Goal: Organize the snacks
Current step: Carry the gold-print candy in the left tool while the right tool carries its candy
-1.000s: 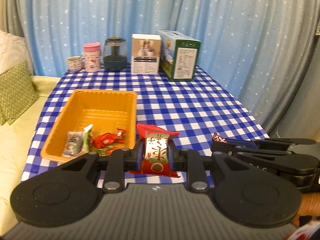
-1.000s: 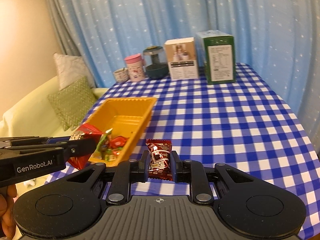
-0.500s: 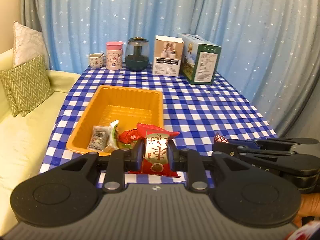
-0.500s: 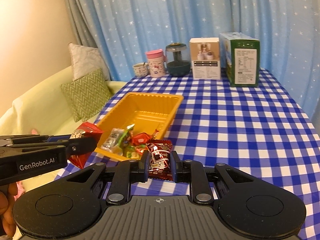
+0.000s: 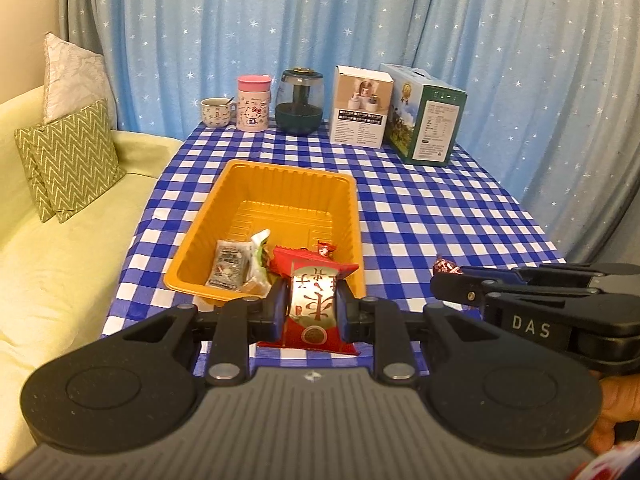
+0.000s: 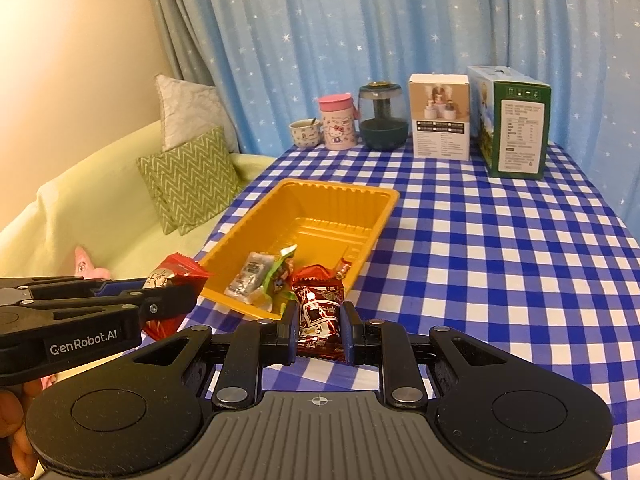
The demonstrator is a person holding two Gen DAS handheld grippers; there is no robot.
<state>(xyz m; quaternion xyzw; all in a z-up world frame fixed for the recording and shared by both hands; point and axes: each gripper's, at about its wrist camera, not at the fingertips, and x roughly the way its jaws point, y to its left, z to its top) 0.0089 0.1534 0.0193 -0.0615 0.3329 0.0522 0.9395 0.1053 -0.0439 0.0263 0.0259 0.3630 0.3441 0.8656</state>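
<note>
An orange tray [image 5: 248, 188] [image 6: 384, 196] sits on the blue checked table and holds several wrapped snacks [image 5: 230, 266] [image 6: 256, 276] at its near end. My left gripper [image 5: 312, 308] is shut on a red and silver snack packet [image 5: 312, 304], held above the tray's near edge. It also shows in the right wrist view [image 6: 172, 276]. My right gripper [image 6: 320, 320] is shut on a dark red snack packet [image 6: 320, 312], held just right of the tray's near corner. Its tip shows in the left wrist view [image 5: 444, 268].
At the table's far end stand a small cup [image 5: 216, 112], a pink Hello Kitty tumbler [image 5: 253, 109], a dark glass jar [image 5: 301, 106], a white box [image 5: 360, 106] and a green box [image 5: 428, 120]. A yellow sofa with cushions [image 5: 68, 160] lies left. Blue curtains hang behind.
Both grippers have moved back and up with their packets still held, so the tray and the far objects now sit further right and lower in view. More of the sofa shows.
</note>
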